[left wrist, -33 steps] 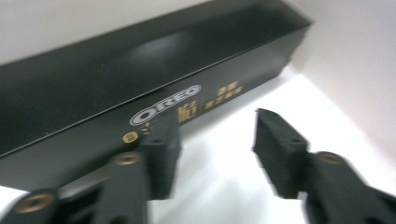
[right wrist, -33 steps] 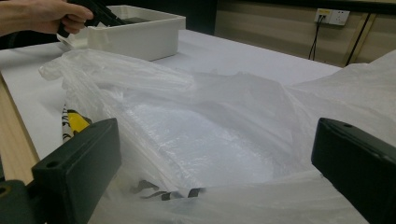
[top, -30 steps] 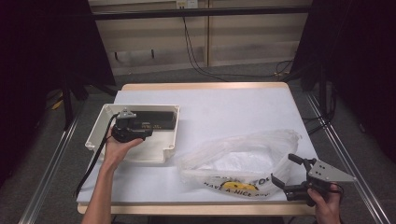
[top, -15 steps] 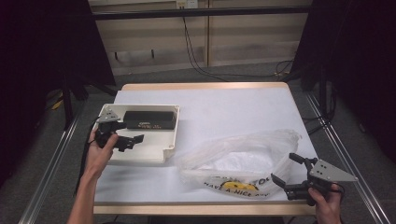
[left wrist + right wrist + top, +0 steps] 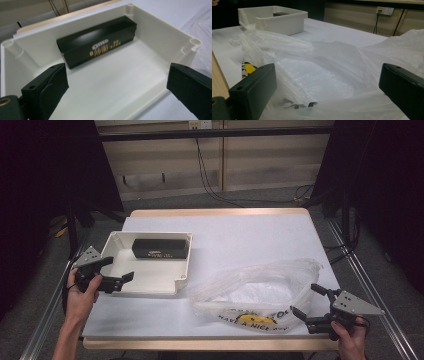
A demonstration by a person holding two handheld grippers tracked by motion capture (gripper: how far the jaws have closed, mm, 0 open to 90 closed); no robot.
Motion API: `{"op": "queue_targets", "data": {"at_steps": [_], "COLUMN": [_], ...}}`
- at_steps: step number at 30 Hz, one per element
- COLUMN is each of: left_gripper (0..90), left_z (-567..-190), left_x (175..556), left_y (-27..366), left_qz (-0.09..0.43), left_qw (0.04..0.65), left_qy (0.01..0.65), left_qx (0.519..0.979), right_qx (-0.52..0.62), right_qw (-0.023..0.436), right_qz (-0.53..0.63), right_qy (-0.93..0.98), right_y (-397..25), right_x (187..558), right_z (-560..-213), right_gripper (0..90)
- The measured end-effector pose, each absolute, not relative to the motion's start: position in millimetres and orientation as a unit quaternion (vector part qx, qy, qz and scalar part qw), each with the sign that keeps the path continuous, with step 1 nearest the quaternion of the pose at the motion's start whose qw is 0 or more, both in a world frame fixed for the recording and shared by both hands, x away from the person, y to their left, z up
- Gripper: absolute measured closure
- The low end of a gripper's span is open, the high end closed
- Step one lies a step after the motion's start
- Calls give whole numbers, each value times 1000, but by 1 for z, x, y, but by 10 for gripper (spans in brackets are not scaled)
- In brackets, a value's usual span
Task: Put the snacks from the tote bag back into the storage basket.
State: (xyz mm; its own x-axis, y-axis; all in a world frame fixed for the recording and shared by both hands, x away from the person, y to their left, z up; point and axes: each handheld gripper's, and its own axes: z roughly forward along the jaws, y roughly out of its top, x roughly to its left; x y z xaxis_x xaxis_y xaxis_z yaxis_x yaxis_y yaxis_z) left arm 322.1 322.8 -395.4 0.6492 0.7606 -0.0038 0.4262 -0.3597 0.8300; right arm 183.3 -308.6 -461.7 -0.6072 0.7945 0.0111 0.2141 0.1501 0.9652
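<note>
A black box with gold print lies along the far wall of a white tray on the table's left side. My left gripper is held open at the tray's near left corner, pointing into it, with nothing between its jaws and apart from the box. A crumpled clear plastic bag with yellow and black print lies at the front right. My right gripper stands open at the bag's near right edge, its jaws on either side of the film without closing on it.
The white tabletop has a wooden front edge. Metal rails run along both sides of the table, and cables hang by the back wall. The tray appears far off in the right gripper view.
My left gripper has pulled back out of the tray toward the near left, now open, and the black box stays lying in the tray. The right gripper and bag have not moved.
</note>
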Motion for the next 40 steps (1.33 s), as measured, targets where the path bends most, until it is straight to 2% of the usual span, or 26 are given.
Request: {"op": "queue_targets", "data": {"at_steps": [12, 16, 18, 22, 29, 33, 40], "left_gripper": [27, 36, 31, 34, 35, 34, 32], "left_z": [-408, -416, -421, -425, -437, -445, -455], "left_x": [286, 274, 270, 263, 246, 240, 235], "left_y": [298, 283, 276, 267, 257, 254, 247], "left_qz": [234, 237, 219, 217, 221, 219, 218], "left_qw": [467, 479, 492, 487, 494, 494, 473], "left_qy": [381, 379, 371, 362, 397, 402, 380], "left_qx": [763, 756, 756, 765, 741, 739, 764], "right_qx": [360, 359, 362, 363, 375, 370, 377], "right_qw": [272, 275, 275, 275, 273, 272, 272], "right_qz": [544, 545, 542, 540, 535, 534, 532], "right_qy": [708, 706, 707, 708, 706, 710, 708], "right_y": [-312, -314, -314, -314, -318, -317, -318], "right_x": [184, 185, 184, 184, 185, 184, 187], "right_z": [-461, -461, -461, -460, -462, -462, -463], "right_gripper": [8, 8, 8, 10, 11, 9, 6]}}
